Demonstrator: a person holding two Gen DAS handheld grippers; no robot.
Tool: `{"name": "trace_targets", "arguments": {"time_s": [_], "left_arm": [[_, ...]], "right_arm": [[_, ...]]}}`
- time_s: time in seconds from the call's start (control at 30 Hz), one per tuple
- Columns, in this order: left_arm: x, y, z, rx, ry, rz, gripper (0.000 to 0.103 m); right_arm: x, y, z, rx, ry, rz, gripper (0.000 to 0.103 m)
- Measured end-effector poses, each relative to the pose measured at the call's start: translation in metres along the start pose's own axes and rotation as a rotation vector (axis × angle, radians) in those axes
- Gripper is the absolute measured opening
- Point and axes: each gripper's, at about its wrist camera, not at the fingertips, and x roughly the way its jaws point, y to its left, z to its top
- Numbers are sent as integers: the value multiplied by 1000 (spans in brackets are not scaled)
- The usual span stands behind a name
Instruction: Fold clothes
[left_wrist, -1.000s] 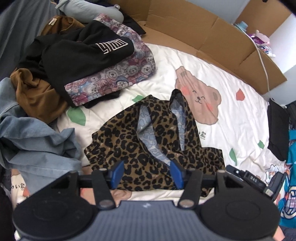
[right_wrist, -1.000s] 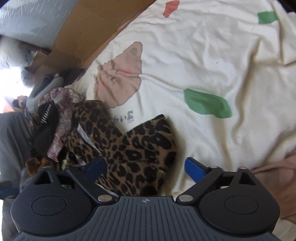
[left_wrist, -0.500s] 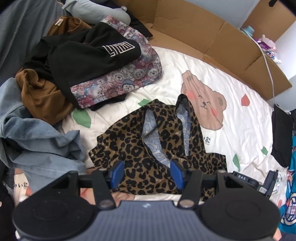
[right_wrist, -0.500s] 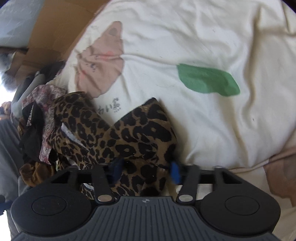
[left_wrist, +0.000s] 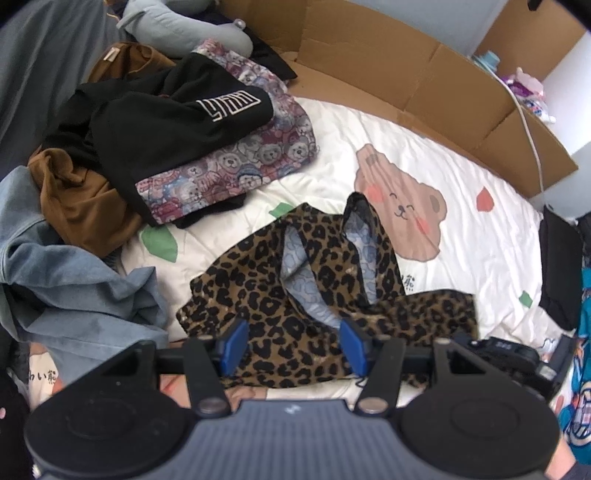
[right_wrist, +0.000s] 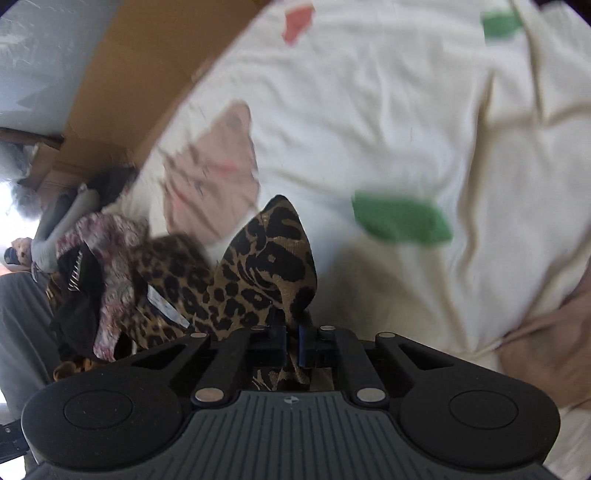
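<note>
A leopard-print garment (left_wrist: 295, 306) with a pale blue lining lies spread on the white bear-print bedsheet (left_wrist: 461, 236). My left gripper (left_wrist: 291, 345) hovers open over its near hem, blue fingertips apart with cloth showing between them. In the right wrist view my right gripper (right_wrist: 291, 341) is shut on a corner of the leopard-print garment (right_wrist: 266, 266), which stands up in a peak just ahead of the fingers. From the left wrist view the right gripper (left_wrist: 517, 358) shows at the garment's right edge.
A heap of clothes sits to the left: a black top (left_wrist: 166, 122), a bear-print fabric (left_wrist: 236, 162), a brown piece (left_wrist: 74, 199) and blue denim (left_wrist: 66, 288). Cardboard (left_wrist: 406, 85) walls the far side. A black item (left_wrist: 557, 258) lies at the right.
My right gripper has closed from wide open onto the garment's corner and lifted it into a peak. The left gripper has stayed open and moved slightly back from the garment.
</note>
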Motion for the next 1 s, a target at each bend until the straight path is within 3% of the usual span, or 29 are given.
{"name": "trace_targets", "arguments": {"time_s": [0.37,0.67,0.8,1.0], "left_arm": [[-10,-17,4,6,-30,-23,58],[-19,-56,17,44,-64,-59,58],[-11,-67,22,15,-42,-42,58],[-10,-94,24,65,-32,-56,58]], "right_arm": [[-83,1,24,-50,-112,-50,3],[-142,-32,14,-9,-178,-117,3],[-171,-51,6,34,-217,-144,3],[-205,-80,-17,105,-224,-186,3]]}}
